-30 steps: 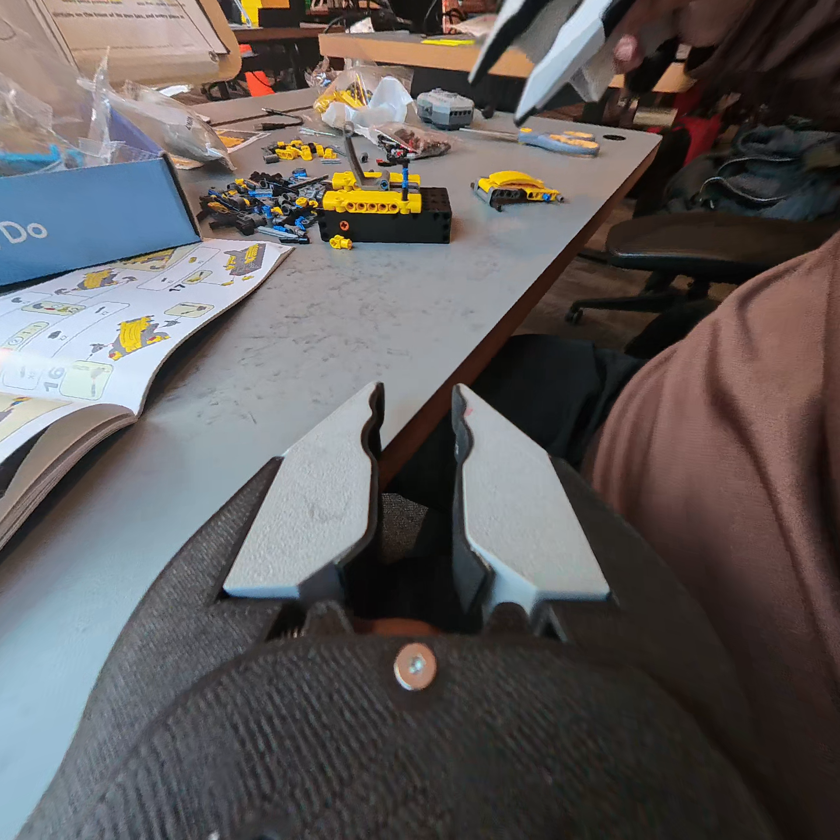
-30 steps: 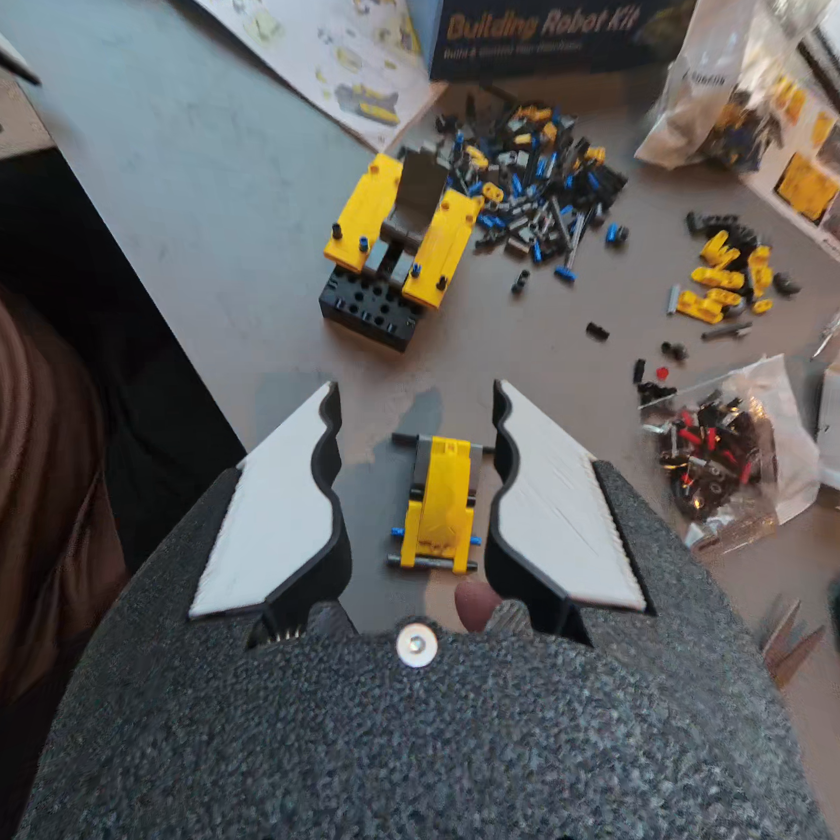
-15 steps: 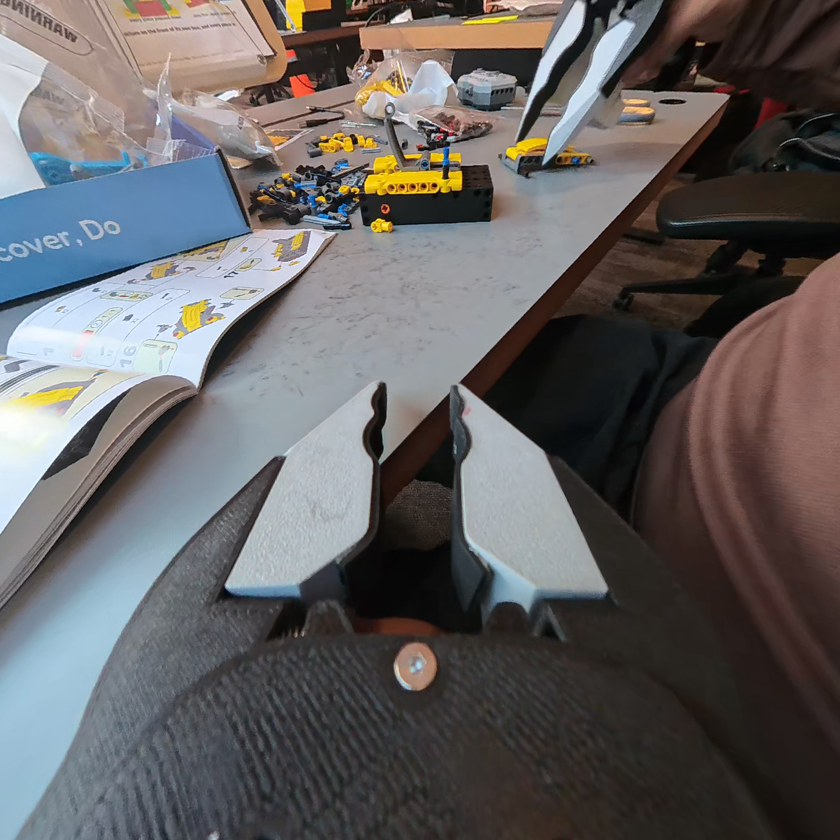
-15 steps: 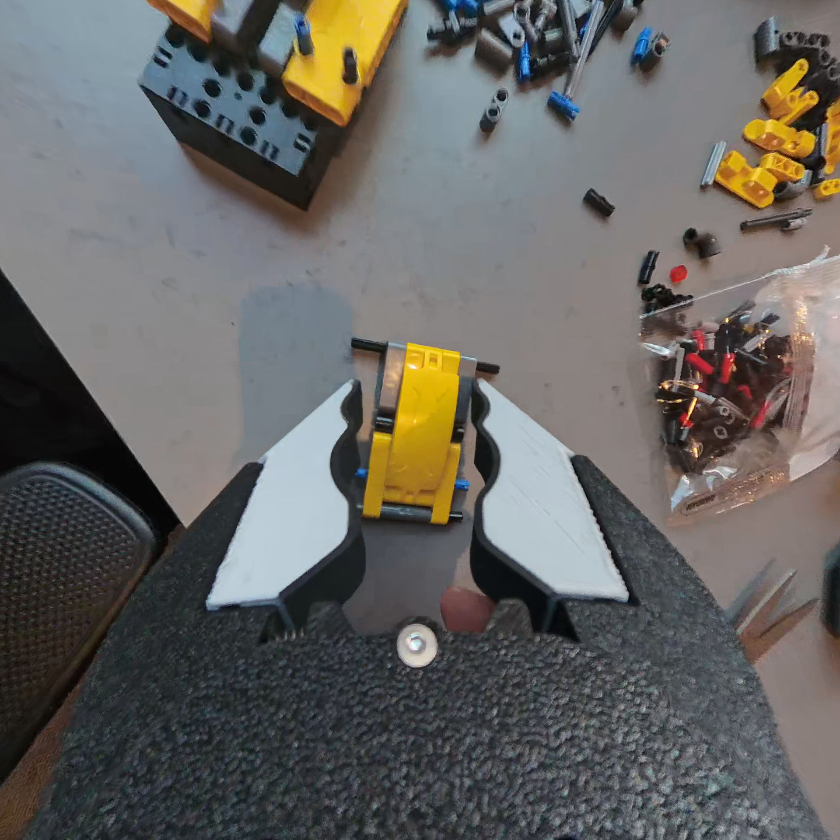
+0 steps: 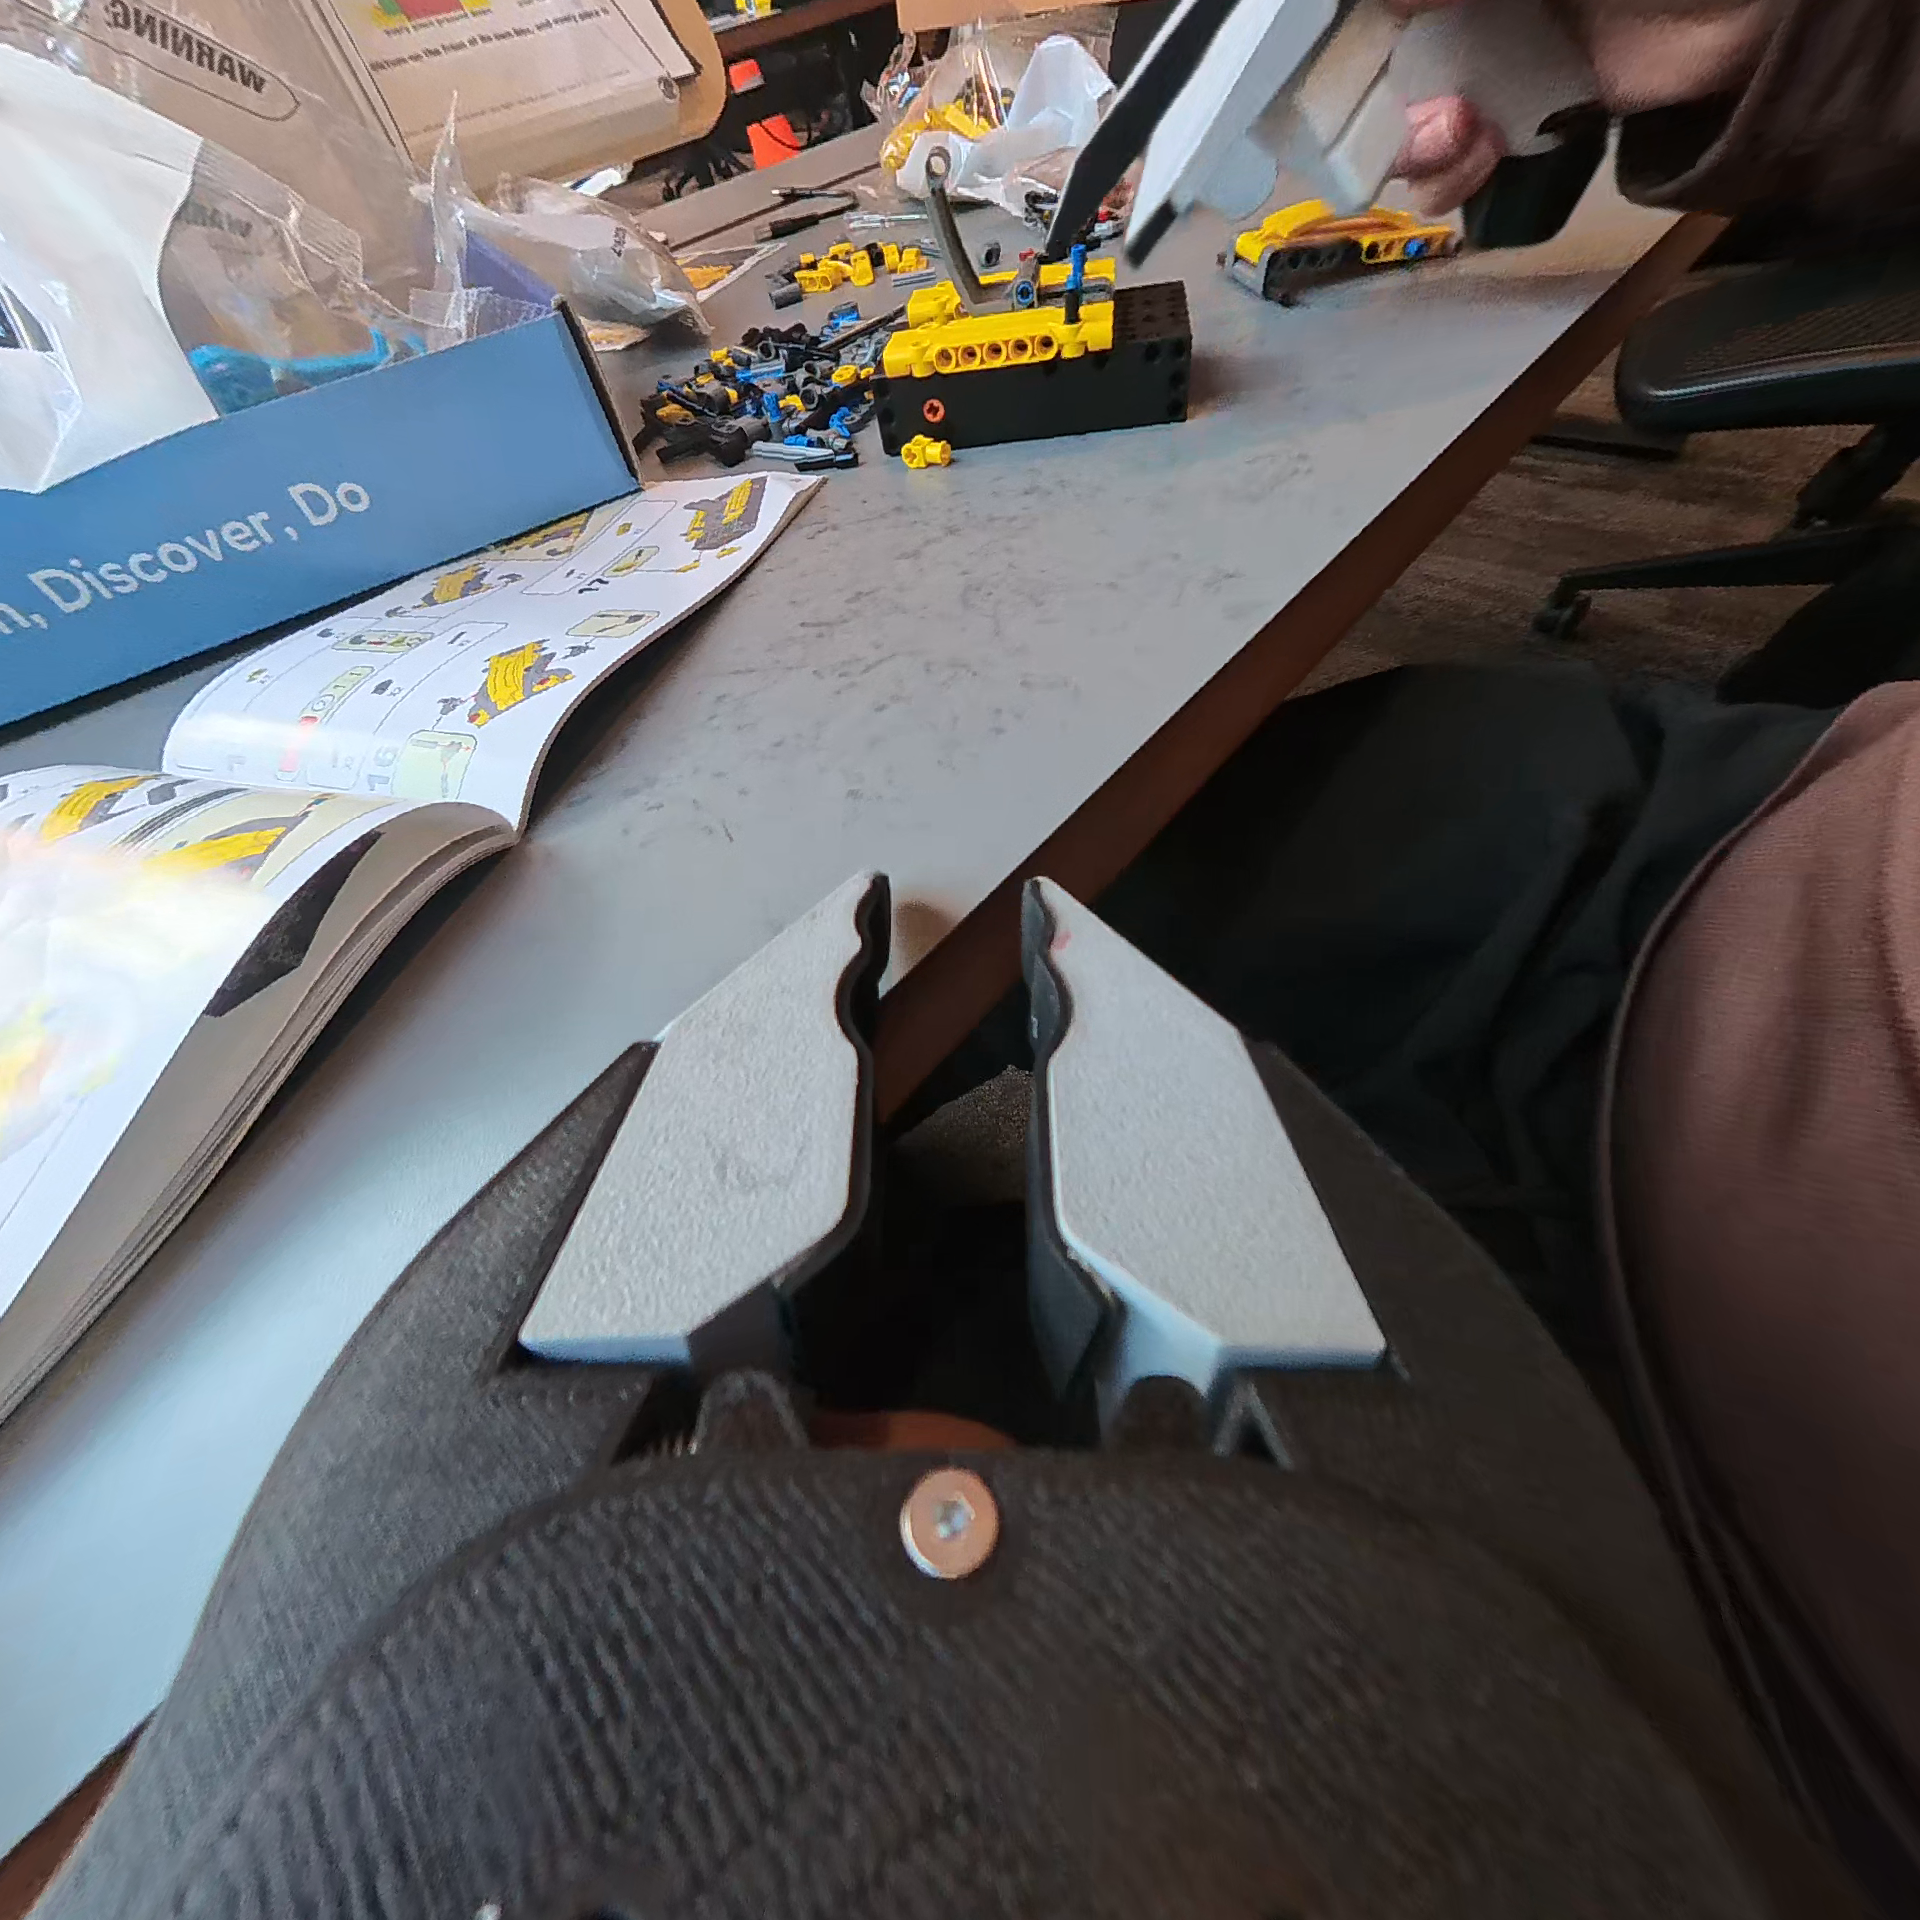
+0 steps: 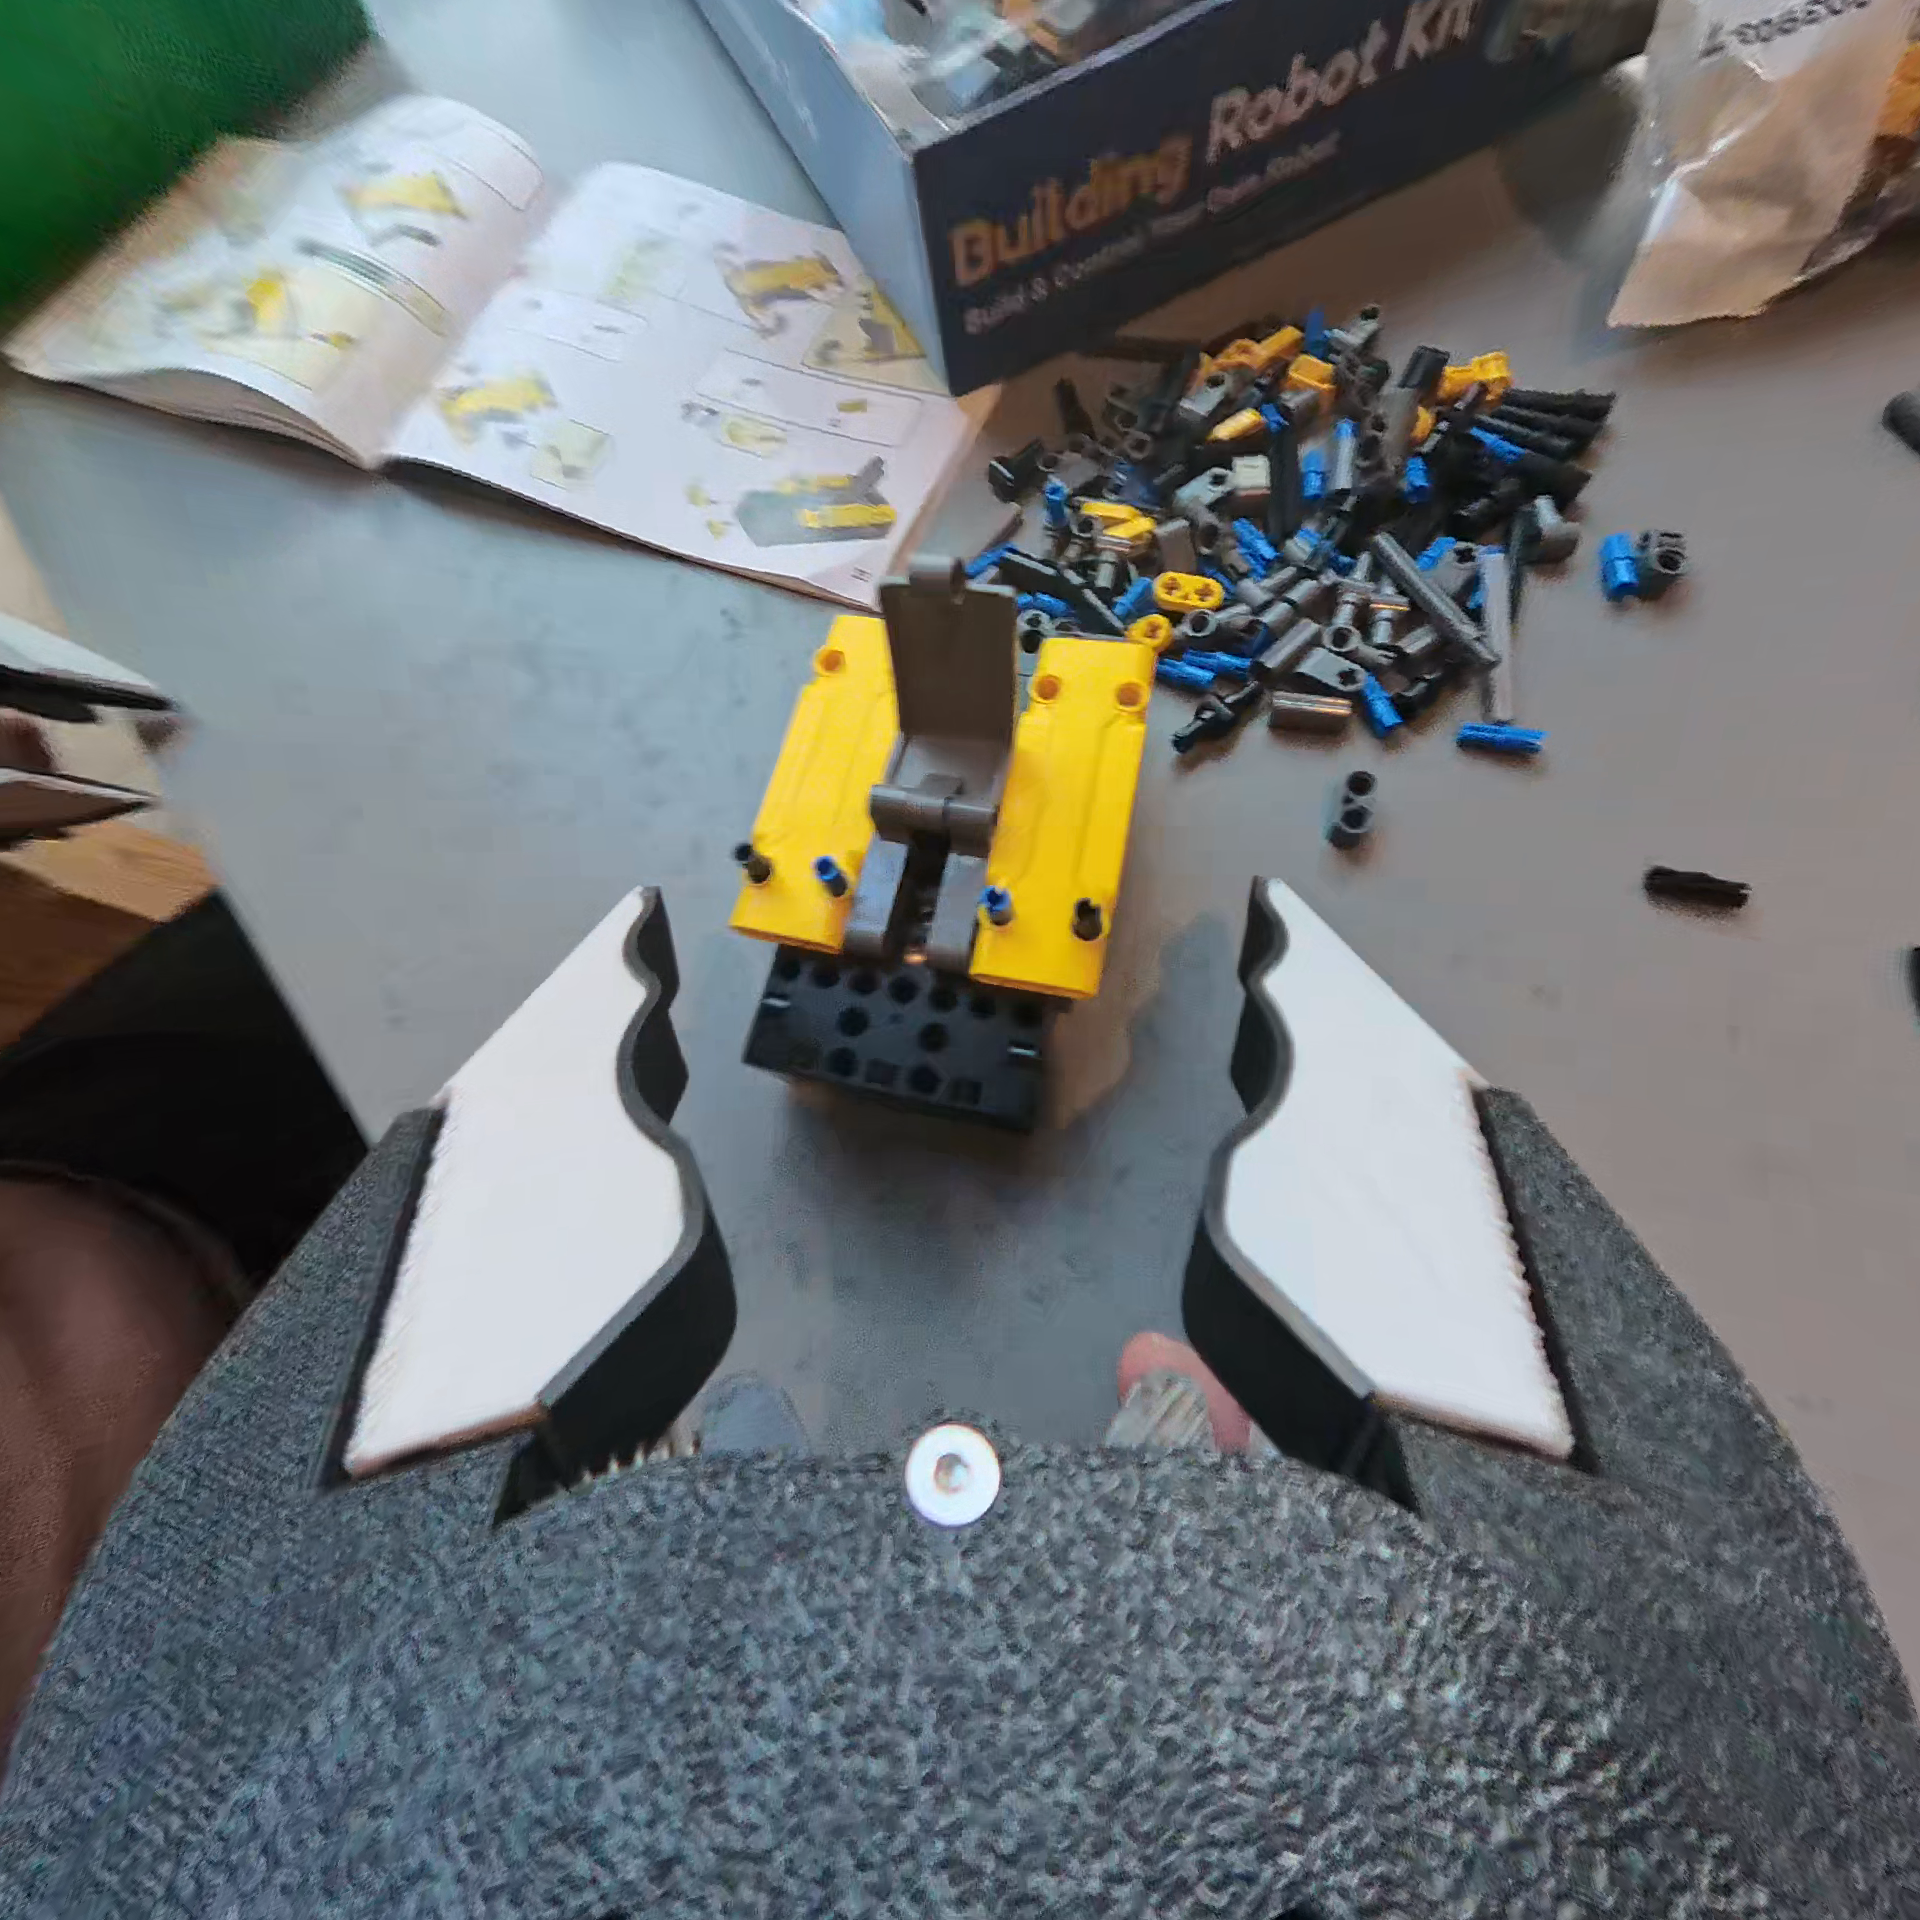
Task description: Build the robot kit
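My right gripper (image 6: 954, 904) is wide open and empty, just above and in front of a yellow-and-black brick assembly (image 6: 935, 831) with a grey upright seat piece (image 6: 951, 665). In the left wrist view it (image 5: 1132, 208) hovers over the same assembly (image 5: 1029, 353). A small yellow sub-assembly (image 5: 1340, 239) lies on the table beyond it, untouched. My left gripper (image 5: 956, 914) is empty, its jaws a narrow gap apart, over the table's near edge (image 5: 1247, 675), far from the bricks.
A pile of loose black, blue and yellow parts (image 6: 1330, 540) lies right of the assembly. An open instruction booklet (image 5: 416, 675) and a blue box (image 5: 291, 499) are on the left. Plastic bags (image 6: 1787, 156) lie behind. An office chair (image 5: 1766, 343) stands beside the table.
My right gripper had closed in around the small yellow sub-assembly; now it is wide open without it and has moved over the yellow-and-black assembly. The left gripper has drifted slightly along the table edge.
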Action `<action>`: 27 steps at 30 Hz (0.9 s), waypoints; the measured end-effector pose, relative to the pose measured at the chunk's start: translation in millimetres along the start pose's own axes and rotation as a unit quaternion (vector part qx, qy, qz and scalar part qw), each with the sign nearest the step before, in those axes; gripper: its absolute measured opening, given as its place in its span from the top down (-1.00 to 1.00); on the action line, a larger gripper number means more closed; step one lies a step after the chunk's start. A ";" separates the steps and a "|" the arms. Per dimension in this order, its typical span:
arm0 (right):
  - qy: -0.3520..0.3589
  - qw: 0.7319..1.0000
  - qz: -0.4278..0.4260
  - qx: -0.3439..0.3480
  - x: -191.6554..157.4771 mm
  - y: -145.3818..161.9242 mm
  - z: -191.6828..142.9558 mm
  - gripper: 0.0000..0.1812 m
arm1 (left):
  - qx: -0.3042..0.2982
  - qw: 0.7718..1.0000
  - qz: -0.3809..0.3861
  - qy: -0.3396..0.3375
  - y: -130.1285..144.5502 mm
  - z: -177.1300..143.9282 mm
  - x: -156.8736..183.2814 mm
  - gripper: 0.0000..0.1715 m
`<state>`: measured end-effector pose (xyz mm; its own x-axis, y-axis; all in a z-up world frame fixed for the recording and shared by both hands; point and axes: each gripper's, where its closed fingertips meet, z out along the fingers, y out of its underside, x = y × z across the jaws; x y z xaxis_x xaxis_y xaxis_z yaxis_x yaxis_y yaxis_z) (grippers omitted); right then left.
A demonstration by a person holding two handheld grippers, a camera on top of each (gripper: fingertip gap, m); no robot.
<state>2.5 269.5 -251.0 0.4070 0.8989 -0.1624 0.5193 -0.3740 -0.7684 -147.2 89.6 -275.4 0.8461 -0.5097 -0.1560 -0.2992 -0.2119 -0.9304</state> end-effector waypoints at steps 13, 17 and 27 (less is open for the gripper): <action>-0.056 0.998 -0.034 0.021 -9.4 -3.0 -19.4 0.19 | 0.019 0.999 -0.025 0.025 -5.7 5.9 3.2 0.77; 0.030 0.989 0.004 0.147 51.4 -41.9 -62.1 0.28 | 0.041 0.998 -0.031 0.040 -16.2 4.6 9.0 0.74; 0.142 0.960 0.088 0.225 192.3 -81.3 -99.2 0.42 | 0.119 0.991 -0.062 0.026 -78.0 -1.2 -9.9 0.68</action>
<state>113.1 450.1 -158.3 0.6809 0.7077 -0.1883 0.0725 -0.3210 -0.9443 -132.8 110.2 -200.9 0.8438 -0.5362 -0.0231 -0.0759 -0.0767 -0.9942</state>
